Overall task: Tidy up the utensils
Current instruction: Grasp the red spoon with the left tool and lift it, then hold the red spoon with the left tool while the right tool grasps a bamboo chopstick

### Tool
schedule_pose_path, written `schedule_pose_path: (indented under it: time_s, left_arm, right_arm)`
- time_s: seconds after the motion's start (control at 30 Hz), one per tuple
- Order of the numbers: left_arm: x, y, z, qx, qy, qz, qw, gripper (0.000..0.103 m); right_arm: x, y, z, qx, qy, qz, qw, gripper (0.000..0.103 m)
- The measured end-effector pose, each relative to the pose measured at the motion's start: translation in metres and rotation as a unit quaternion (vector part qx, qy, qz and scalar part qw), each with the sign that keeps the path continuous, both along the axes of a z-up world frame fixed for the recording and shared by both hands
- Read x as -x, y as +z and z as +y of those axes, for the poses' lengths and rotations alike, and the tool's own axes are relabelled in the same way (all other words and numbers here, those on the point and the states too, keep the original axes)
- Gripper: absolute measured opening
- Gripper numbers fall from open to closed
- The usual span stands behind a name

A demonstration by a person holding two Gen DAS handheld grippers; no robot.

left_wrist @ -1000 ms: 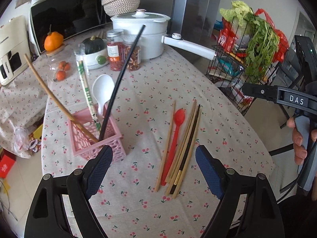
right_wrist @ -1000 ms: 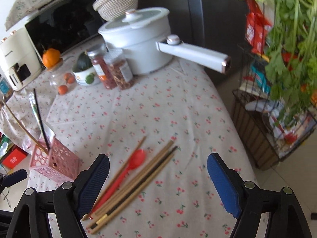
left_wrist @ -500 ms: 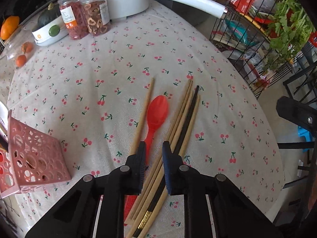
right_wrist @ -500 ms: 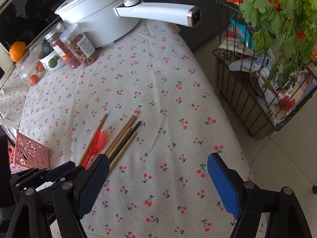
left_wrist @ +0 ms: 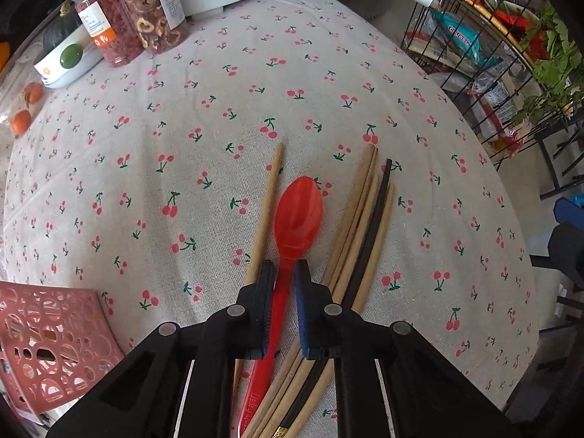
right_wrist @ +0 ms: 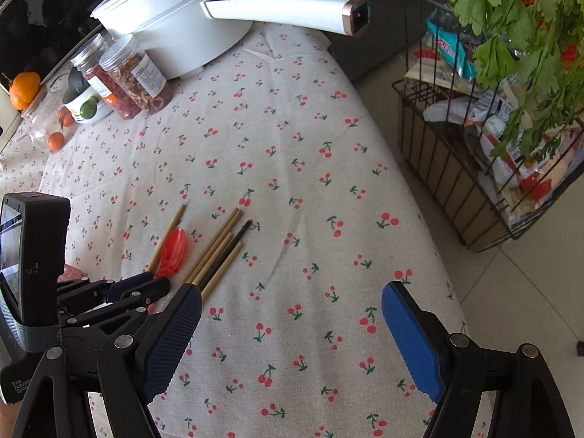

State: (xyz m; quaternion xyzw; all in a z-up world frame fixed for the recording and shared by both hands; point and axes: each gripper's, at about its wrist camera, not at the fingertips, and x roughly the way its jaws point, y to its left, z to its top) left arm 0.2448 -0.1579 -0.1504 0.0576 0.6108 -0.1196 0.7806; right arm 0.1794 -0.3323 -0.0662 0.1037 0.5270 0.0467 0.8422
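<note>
While my right gripper (right_wrist: 292, 332) hangs wide above the worktop (right_wrist: 292, 146), my left gripper (left_wrist: 284, 273) has just closed, pinching the red spoon (left_wrist: 297, 215) handle.

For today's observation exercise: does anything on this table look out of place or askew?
Yes: the red spoon and several chopsticks lie loose on the tablecloth rather than in the pink basket. The left gripper is shut on the spoon's handle.

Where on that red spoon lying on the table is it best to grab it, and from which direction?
Best on the thin handle just below the bowl, coming down from above. The red spoon lies flat between wooden chopsticks, so only the narrow handle fits between two fingers; the bowl is wide and curved. The left gripper is shut on it exactly there.
</note>
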Motion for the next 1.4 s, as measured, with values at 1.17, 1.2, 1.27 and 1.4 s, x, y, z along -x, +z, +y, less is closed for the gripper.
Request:
schedule_pose_path:
  time_s: [1.17,1.2,1.27,1.4]
  left_arm:
    - [0.150,0.130,0.137,0.141,0.009,-0.192,0.9713,0.007]
    - [0.150,0.130,0.139,0.140,0.010,-0.193,0.9711,0.007]
    - [0.151,0.131,0.142,0.141,0.012,-0.194,0.9707,0.007]
    - [0.153,0.131,0.148,0.141,0.015,-0.195,0.9706,0.007]
  right_arm:
    - [-0.023,-0.072,0.087,0.065,0.000,0.105,0.992,0.064]
    - [-0.023,-0.072,0.087,0.067,-0.003,0.106,0.992,0.063]
    - [-0.022,-0.071,0.088,0.068,-0.009,0.112,0.991,0.060]
    - [-0.021,-0.071,0.089,0.067,-0.012,0.125,0.990,0.054]
